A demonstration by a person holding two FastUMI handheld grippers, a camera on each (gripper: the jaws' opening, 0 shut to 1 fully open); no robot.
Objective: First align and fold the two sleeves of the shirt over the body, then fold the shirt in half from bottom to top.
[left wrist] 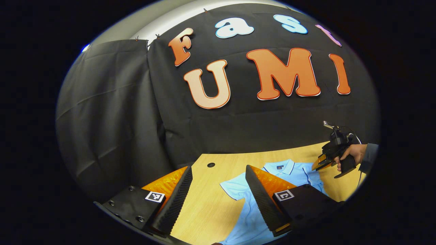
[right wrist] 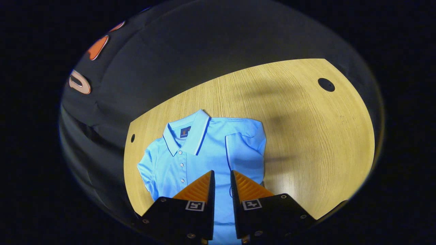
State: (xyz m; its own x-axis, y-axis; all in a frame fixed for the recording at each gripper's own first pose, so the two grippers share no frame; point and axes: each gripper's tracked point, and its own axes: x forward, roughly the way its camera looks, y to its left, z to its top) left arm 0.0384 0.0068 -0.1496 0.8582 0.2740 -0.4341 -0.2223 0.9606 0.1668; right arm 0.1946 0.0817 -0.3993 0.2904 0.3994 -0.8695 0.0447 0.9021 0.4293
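Left gripper [left wrist: 218,190] spread wide above shirt [right wrist: 204,149]; right gripper [right wrist: 222,178] nearly closed, grasping nothing, over one folded-in sleeve [right wrist: 245,149].

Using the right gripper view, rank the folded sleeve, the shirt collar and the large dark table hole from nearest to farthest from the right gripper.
1. Folded sleeve, just ahead of the right gripper, slightly right.
2. Shirt collar, farther up, to the left.
3. Table hole, far upper right on the bare table.
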